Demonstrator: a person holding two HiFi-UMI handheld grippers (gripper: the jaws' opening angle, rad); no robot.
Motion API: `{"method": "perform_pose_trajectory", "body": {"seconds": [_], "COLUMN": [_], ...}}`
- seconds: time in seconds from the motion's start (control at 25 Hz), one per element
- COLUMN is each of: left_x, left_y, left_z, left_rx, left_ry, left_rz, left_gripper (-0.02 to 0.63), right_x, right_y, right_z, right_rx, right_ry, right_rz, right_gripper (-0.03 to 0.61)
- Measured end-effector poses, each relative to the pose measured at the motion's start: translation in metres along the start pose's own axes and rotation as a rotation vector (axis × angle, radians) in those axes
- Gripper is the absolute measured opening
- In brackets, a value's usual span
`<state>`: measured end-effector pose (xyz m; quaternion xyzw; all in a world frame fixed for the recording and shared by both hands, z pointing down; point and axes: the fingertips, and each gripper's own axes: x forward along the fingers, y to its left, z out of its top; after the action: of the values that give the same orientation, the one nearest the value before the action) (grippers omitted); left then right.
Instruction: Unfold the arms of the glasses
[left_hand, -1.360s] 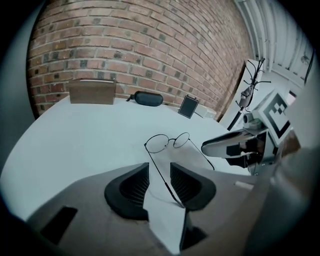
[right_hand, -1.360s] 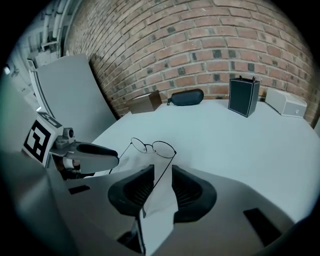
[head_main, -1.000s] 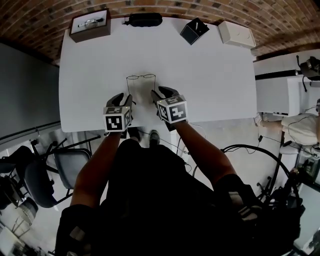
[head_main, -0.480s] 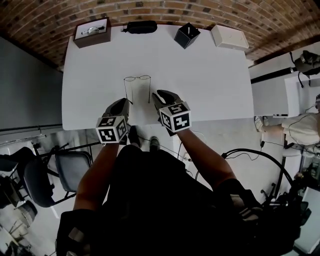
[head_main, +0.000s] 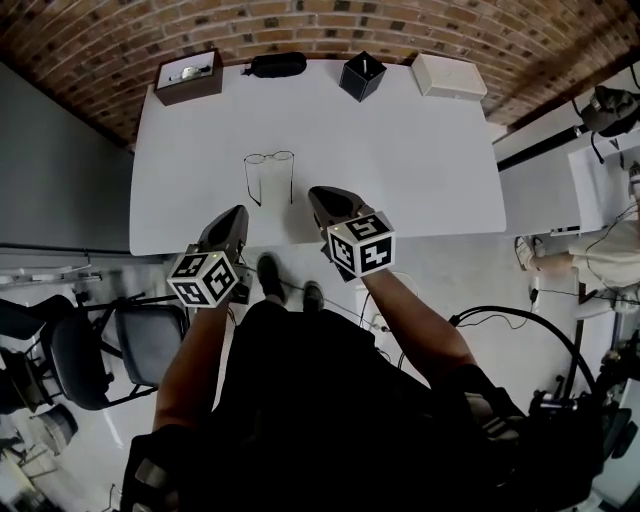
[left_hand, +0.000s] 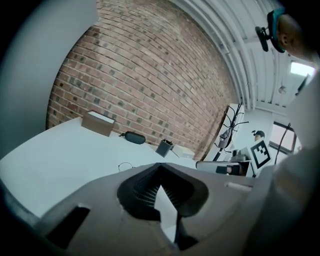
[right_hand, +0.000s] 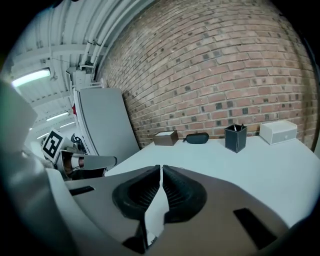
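White table (head_main: 400, 150) bears thin wire-rimmed glasses (head_main: 257, 159) lying with both arms unfolded.

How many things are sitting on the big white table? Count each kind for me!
Glasses: 1
Boxes: 2, a brown box and a white box
Black case: 1
Black pen cup: 1
Total: 5
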<state>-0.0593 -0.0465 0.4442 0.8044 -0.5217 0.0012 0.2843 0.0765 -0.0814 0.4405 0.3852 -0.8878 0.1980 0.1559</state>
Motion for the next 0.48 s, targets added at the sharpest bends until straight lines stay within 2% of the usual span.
{"method": "perform_pose_trajectory", "body": {"seconds": [0.2,0.36,0.48], "left_x": [-0.023,-0.043,-0.054], "left_y": [-0.018,-0.029,-0.037], "left_z": [0.001,0.004,0.01], "left_rx": [0.142,0.135,0.164], "left_ry": [-0.017,-0.056,-0.072], "left_rz": [0.029,0.062,0.079], "left_gripper": [0.011,0.011,0.011], "right_x": [-0.027,-0.044,-0.055], "right_y": [0.004,0.006,0.006], "right_z": [0.006,0.009,0.016], "right_rx": [-0.073,-0.077,-0.088], "right_ry": [-0.047,-0.077,-0.098], "right_rz": [0.003,0.017,0.007], "right_gripper": [0.017,0.015,0.012]}}
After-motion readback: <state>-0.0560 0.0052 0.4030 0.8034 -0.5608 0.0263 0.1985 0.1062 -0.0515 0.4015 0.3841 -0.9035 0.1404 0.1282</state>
